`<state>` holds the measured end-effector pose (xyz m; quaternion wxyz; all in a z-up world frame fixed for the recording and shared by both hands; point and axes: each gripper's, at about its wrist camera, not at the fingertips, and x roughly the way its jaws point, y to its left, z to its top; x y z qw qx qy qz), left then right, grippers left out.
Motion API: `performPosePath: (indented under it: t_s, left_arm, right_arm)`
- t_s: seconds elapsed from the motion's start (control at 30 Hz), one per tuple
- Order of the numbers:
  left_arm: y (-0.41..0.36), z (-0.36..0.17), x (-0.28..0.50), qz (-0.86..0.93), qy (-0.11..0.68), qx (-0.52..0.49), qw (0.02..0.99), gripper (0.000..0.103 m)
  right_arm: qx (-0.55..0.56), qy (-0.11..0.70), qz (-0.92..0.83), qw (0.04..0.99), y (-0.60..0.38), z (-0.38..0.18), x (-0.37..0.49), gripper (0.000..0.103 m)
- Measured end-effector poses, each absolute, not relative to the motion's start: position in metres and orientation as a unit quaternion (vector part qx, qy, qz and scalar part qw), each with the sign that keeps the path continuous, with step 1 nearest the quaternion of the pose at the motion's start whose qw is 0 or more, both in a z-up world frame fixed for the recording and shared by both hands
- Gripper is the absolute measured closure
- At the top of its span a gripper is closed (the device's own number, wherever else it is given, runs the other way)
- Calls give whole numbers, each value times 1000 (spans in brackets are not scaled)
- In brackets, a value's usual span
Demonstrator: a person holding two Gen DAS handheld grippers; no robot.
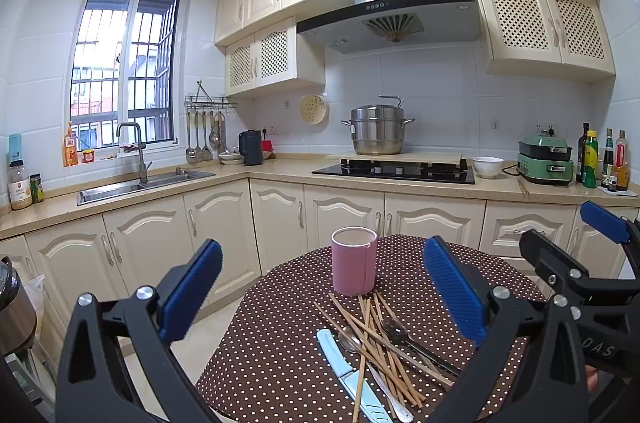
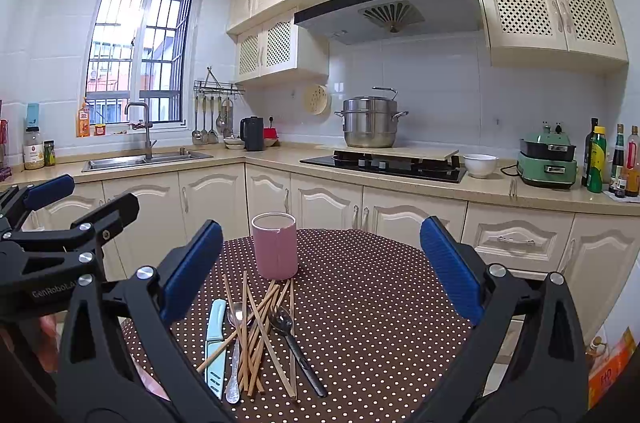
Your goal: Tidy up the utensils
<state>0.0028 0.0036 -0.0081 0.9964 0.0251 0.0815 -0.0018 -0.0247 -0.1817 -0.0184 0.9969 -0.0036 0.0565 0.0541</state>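
Kitchen bench, dotted cloth — chopsticks [image 2: 256, 339] heaped ahead of both released, empty jaws, cup [image 2: 275, 245] beyond. Thin, light, likely slippery sticks — pinch mid-length.

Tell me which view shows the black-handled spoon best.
The right wrist view: the black-handled spoon lies nearly clear of the chopsticks, visible bowl to handle end. In the left wrist view the same spoon is partly crossed by chopsticks and sits near the right finger.
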Motion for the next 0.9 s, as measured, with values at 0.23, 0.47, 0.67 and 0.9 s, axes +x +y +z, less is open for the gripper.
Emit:
performPosePath:
  t_s: [0.23, 0.47, 0.67, 0.9]
  left_arm:
    - [3, -7, 3, -2, 82, 25, 996, 4]
    - [3, -7, 3, -2, 82, 26, 996, 4]
    - [3, -7, 3, -2, 82, 26, 996, 4]
    - [1, -9, 3, -1, 82, 26, 996, 4]
  right_arm:
    - [-3, 57, 54, 997, -183, -16, -24, 6]
    - [-3, 57, 54, 997, -183, -16, -24, 6]
    - [-2, 57, 53, 997, -184, -29, -21, 6]
    - [-2, 57, 53, 997, -183, -30, -22, 6]
